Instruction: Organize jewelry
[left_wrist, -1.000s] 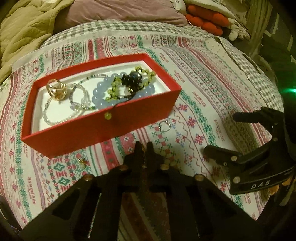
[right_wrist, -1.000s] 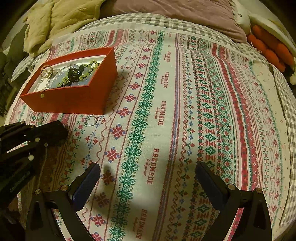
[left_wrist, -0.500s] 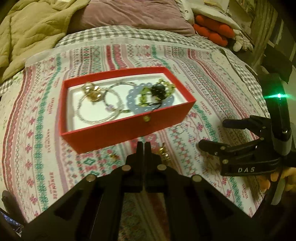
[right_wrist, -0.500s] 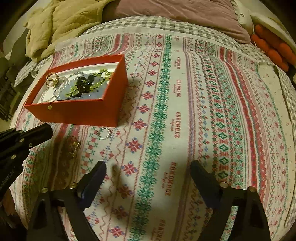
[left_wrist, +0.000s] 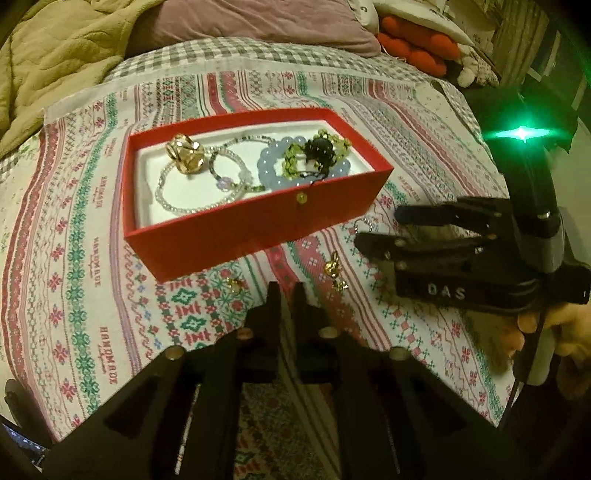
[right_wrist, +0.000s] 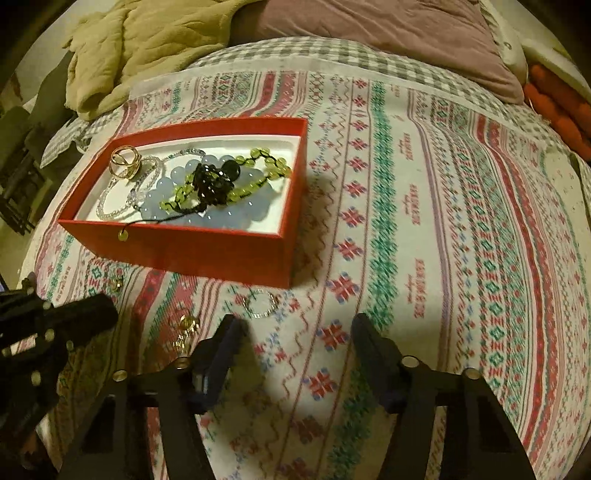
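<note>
Three loose pieces lie on the patterned cloth in front of the red box, and I'll take them left to right from my right wrist view. Furthest left is a small gold earring, just beside the box's near wall. Next is a gold charm piece, close to my left gripper, whose fingers are pressed together with nothing visible between them. Then comes the thin silver ring, lying flat just ahead of my right gripper, which is spread wide and empty.

The ring sits slightly left of the midline between the right fingers and a little forward, between them and the box wall. Being a flat hoop it has no long axis to line up with, so I judge the approach direction matters less than getting one finger tip under or over the wire. My right gripper is the nearer one for it; the left is nearer for the gold pieces.

Inside the box I see a gold ring cluster, clear bead bracelets, a pale blue bead bracelet and a green bead strand with a dark knot, one green bead hanging over the front wall.

Readable writing: "DAS" on the right gripper's body in the left view, and "HANDMADE" repeated along the cloth's stripes.
</note>
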